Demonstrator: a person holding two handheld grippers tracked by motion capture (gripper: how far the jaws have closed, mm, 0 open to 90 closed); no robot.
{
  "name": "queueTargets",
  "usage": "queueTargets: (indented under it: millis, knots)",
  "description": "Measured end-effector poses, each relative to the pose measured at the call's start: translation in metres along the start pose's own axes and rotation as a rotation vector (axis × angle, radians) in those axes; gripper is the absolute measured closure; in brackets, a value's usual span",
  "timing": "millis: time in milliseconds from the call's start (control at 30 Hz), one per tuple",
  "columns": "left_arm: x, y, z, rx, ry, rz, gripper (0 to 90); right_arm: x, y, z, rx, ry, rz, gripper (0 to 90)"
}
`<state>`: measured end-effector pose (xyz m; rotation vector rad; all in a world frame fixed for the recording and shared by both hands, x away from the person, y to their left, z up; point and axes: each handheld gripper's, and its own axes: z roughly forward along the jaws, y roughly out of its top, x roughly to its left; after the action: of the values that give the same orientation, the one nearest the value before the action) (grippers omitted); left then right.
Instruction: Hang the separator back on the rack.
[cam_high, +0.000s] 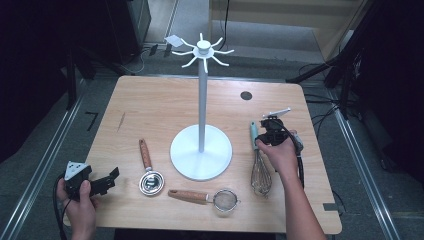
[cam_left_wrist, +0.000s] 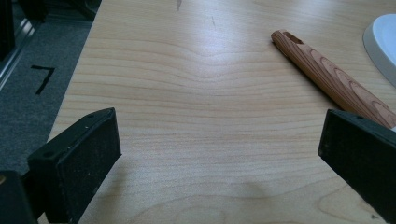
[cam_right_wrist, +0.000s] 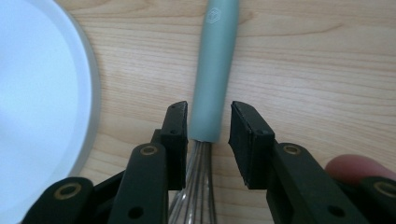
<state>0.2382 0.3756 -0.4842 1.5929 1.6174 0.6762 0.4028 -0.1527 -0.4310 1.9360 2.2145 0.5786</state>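
Pale wood grain runs across the table (cam_high: 150, 105), a rounded-corner slab with open board behind the white stand (cam_high: 201, 150), whose round base and thin pole end in curved hooks. In the high view the whisk (cam_high: 260, 167) lies right of that base, teal handle pointing away and wire bulb toward the near edge. The right gripper (cam_high: 264, 137) sits over its handle. The left gripper (cam_high: 111, 179) rests near the front left corner, beside a wooden-handled metal scoop (cam_high: 149, 172) and a mesh strainer (cam_high: 215, 199).

In the left gripper view the matte black pads stand wide apart over bare board; the scoop's striped handle lies diagonally, just beyond the right pad.

In the right gripper view the smooth teal handle (cam_right_wrist: 212, 70) lies between the pads, which are narrow: one pad is at the handle, the other shows a gap. The stand's white rim (cam_right_wrist: 88, 93) curves nearby.
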Motion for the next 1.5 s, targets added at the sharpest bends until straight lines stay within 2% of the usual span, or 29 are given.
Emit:
queueTargets:
  millis: [200,233,300,533,700,800,833,967,1167,1233,1267,1300,1333,1367,1400,1433,1467,1500]
  knots:
    - [0.000,0.000,0.001,0.005,0.001,0.002,0.0,0.005,0.002,0.011,0.051,-0.020,0.009,67.9]
    - [0.000,0.000,0.001,0.005,-0.001,0.002,0.0,0.005,0.003,0.014,0.073,-0.029,0.031,70.4]
    - [0.000,0.000,0.001,0.004,-0.002,0.000,0.0,0.006,0.003,0.015,0.080,-0.038,0.039,71.4]
    - [0.001,0.000,0.001,0.007,-0.004,-0.004,0.0,0.008,0.007,0.027,0.127,-0.068,0.068,68.8]
    - [0.001,0.001,0.001,0.010,-0.006,-0.003,0.0,0.008,0.010,0.035,0.162,-0.076,0.114,68.9]
    - [0.001,0.001,0.001,0.010,-0.006,-0.004,0.0,0.008,0.010,0.037,0.179,-0.088,0.114,69.5]
    - [0.001,0.001,0.001,0.011,-0.007,-0.004,0.0,0.009,0.009,0.040,0.189,-0.114,0.102,69.5]
    - [0.001,0.001,0.001,0.012,-0.009,-0.004,0.0,0.008,0.010,0.040,0.189,-0.117,0.111,70.2]
    - [0.002,0.001,0.001,0.012,-0.009,-0.011,0.0,0.005,0.007,0.038,0.170,-0.083,0.077,71.0]
    - [0.002,0.001,0.001,0.013,-0.007,-0.010,0.0,0.004,0.004,0.034,0.126,-0.062,0.074,71.0]
    - [0.002,0.001,0.001,0.013,-0.007,-0.010,0.0,0.004,0.004,0.034,0.126,-0.062,0.074,71.0]
    - [0.002,0.001,0.001,0.013,-0.008,-0.010,0.0,0.003,0.003,0.030,0.097,-0.055,0.063,71.0]
    - [0.002,0.001,0.001,0.013,-0.008,-0.010,0.0,0.003,0.003,0.030,0.097,-0.055,0.063,71.0]
    - [0.002,0.001,0.001,0.011,-0.009,-0.011,0.0,0.003,0.002,0.025,0.067,-0.040,0.057,71.0]
    - [0.002,0.001,0.001,0.011,-0.009,-0.011,0.0,0.003,0.002,0.025,0.067,-0.040,0.057,71.0]
    - [0.002,0.001,0.001,0.012,-0.008,-0.010,0.0,0.004,0.001,0.018,0.027,-0.025,0.053,71.0]
    - [0.002,0.001,0.001,0.013,-0.008,-0.009,0.0,0.004,0.001,0.018,0.027,-0.025,0.053,71.0]
    - [0.002,0.001,0.001,0.012,-0.007,-0.009,0.0,0.004,0.000,0.015,0.005,-0.016,0.043,71.1]
